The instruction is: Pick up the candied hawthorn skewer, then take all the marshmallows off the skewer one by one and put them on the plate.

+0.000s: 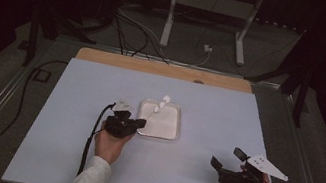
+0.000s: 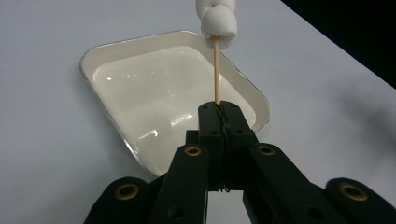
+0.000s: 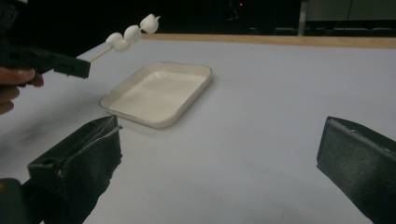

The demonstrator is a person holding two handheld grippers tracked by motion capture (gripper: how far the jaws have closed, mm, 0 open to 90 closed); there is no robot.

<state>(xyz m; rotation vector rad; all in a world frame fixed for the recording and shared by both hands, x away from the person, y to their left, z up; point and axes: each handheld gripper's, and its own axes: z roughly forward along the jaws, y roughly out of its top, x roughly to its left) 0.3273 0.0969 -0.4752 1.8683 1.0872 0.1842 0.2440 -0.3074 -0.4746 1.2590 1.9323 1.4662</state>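
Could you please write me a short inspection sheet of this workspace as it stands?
Surface: pale blue-white sheet over a wooden table.
Job's things: shallow white rectangular tray, empty; thin wooden skewer with white marshmallows, held above the tray.
Clutter: nothing seen.
Grippers: left gripper shut on the skewer; right gripper open, empty, apart from the tray.
Cables: black cable trailing from the left gripper; more on the floor.
Surroundings: dark room, white frame legs behind.

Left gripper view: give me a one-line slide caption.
Left gripper shut on a wooden skewer of marshmallows, held above an empty white tray.
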